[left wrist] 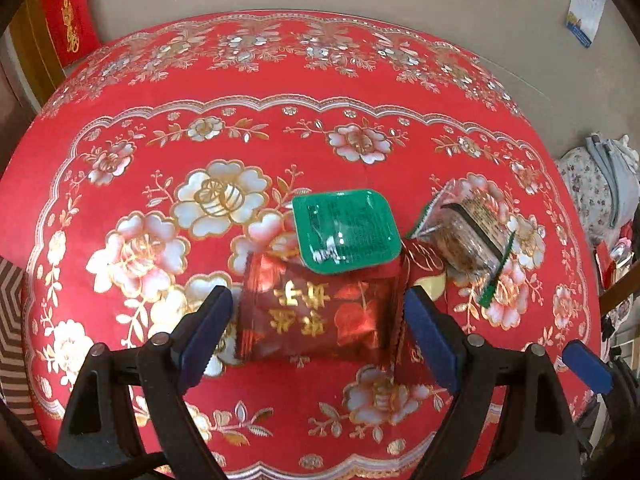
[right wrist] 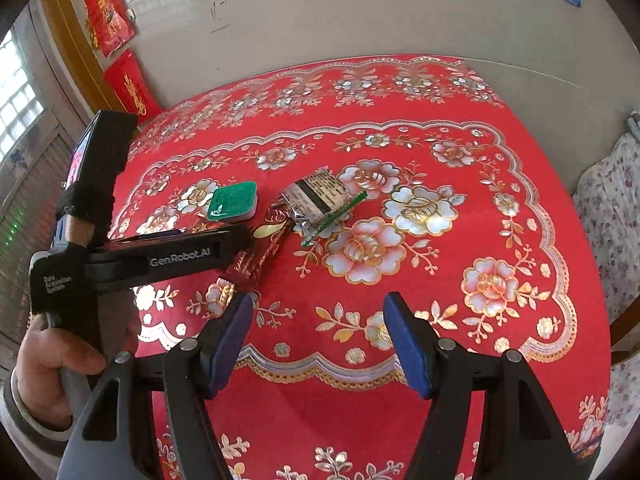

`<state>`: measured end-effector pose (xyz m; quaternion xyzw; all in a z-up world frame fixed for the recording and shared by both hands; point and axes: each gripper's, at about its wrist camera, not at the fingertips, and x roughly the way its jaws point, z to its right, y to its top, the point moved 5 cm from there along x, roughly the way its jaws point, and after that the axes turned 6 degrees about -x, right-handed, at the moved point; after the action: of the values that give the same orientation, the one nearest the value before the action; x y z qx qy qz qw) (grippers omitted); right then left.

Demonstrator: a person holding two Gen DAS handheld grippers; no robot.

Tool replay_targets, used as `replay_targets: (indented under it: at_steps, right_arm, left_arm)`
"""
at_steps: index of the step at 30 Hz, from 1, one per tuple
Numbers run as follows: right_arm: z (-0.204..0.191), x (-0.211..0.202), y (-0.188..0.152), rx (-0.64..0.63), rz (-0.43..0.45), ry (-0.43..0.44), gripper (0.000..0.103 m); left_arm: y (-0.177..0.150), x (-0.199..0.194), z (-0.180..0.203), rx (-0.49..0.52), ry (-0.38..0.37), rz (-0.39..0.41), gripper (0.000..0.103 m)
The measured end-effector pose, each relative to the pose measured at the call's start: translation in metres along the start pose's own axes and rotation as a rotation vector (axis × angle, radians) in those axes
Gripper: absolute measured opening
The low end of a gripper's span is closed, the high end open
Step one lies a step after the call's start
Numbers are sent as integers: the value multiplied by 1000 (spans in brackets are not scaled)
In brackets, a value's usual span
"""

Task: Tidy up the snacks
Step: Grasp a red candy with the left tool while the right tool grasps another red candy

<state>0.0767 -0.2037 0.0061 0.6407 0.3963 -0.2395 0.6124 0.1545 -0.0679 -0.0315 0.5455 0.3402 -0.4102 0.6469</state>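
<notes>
A red foil snack packet with gold characters (left wrist: 320, 316) lies on the table between the fingers of my left gripper (left wrist: 320, 332), which is open around it; the pads are close to its sides. A green-lidded cup (left wrist: 346, 230) rests just behind it, overlapping its far edge. A clear-wrapped snack with a green edge (left wrist: 468, 240) lies to the right. In the right wrist view the left gripper (right wrist: 244, 236) reaches over the red packet (right wrist: 260, 252), with the green cup (right wrist: 234, 200) and clear-wrapped snack (right wrist: 320, 200) beyond. My right gripper (right wrist: 318, 340) is open and empty above the table's near part.
The table wears a red floral cloth (left wrist: 200, 140); its front edge shows in the right wrist view (right wrist: 320, 376). A wall with red hangings (right wrist: 112, 12) stands behind. A floral fabric seat (left wrist: 592, 184) is at the right.
</notes>
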Motion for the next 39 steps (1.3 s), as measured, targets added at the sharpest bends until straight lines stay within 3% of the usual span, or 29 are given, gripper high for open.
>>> replay_targets:
  at_steps: [1,2,4,10,19,20,21,23,30,35,39]
  right_arm:
    - [-1,2,2,-2,0,0,68]
    - [-2,4,4,-3,-2,-1,68]
    - [-4,9,8,1,-2,1,68]
    - [-14,28,16,20,-15,11,68]
    - [-45,71,37,-17,-55,-41,68]
    - [-49,77,37,-28,-67,-44,63]
    - [-49,80,36,-37,-74,-52,50]
    - [-52,80,31,-109,-58,-147,28]
    - [-43,62,0,-78,-57,-78,27]
    - [-38,49,-22,-41,-42,-32,27]
    - [-42,43,-17,-34,-45,-22,28]
  left_arm:
    - [0,0,-1,2,-1,2,86]
    - [1,0,-2,5,0,9,76]
    - [3,-2,-6,12,8,21,65]
    - [-4,-13,-32,6,9,30,51]
    - [-30,-42,-71,-33,26,65,46]
    - [-33,-45,-73,-31,23,64,46]
    - [-36,-47,-74,-28,25,65,46]
    - [-41,-50,-76,-21,32,74,45]
    - [-39,-43,-81,-42,1,39,47]
    - [-39,-36,-76,-17,-1,12,64]
    - [-47,-33,-63,49,-31,-18,78]
